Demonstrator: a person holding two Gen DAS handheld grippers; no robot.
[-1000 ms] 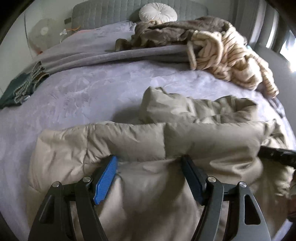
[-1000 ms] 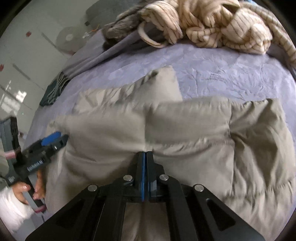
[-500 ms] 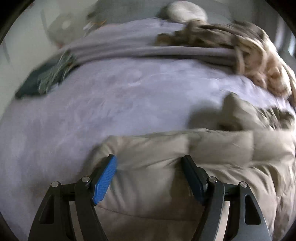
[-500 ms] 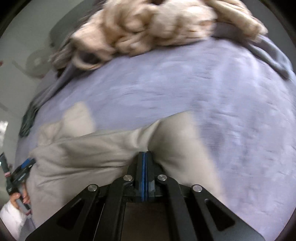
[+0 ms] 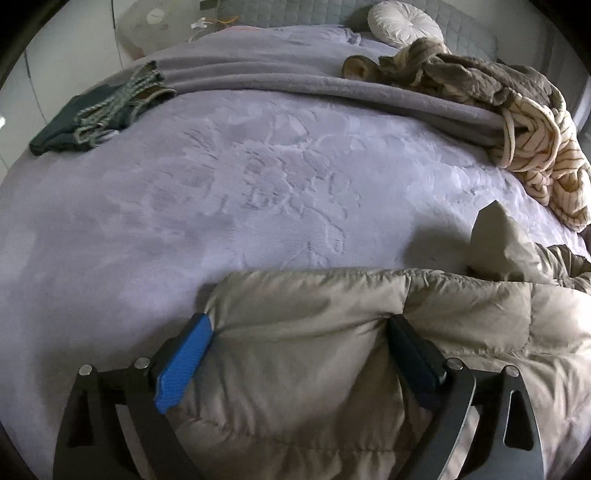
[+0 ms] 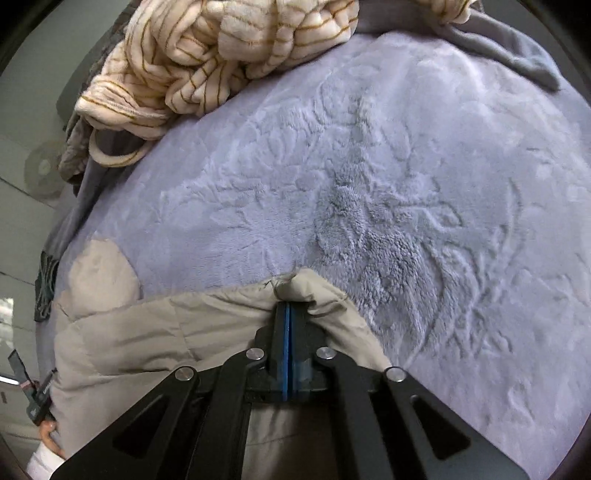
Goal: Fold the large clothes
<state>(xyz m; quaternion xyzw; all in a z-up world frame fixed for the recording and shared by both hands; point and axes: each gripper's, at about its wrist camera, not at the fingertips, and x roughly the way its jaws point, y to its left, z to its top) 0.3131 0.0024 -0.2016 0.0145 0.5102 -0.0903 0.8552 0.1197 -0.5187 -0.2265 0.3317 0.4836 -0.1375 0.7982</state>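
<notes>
Centrally, a beige quilted puffer coat (image 5: 332,332) lies bunched on the near part of a lavender plush bedspread (image 5: 221,203) embossed with a leaf pattern; no label, brand or writing can be read on it. Left gripper (image 5: 299,343): jaws opening and standing wide, a fold of the coat's padded edge lying between the blue pad and the dark pad, neither seen pressing into it. Right gripper (image 6: 287,325): jaws closed tight on a pinched corner of the coat's edge, the fabric puckered at the tips. In the right wrist view the left gripper's body shows at the far left edge beside the coat, with a hand (image 6: 50,432) and white sleeve below it; print on that body is too small to read. Farther off: a cream blanket with brown stripes (image 6: 221,48) heaped with a brown throw (image 5: 480,74); a folded grey blanket (image 5: 277,85) across the bed; a dark green fringed cloth (image 5: 92,114) at the left edge; a round white cushion (image 5: 402,22) against a grey quilted headboard (image 5: 295,7).
</notes>
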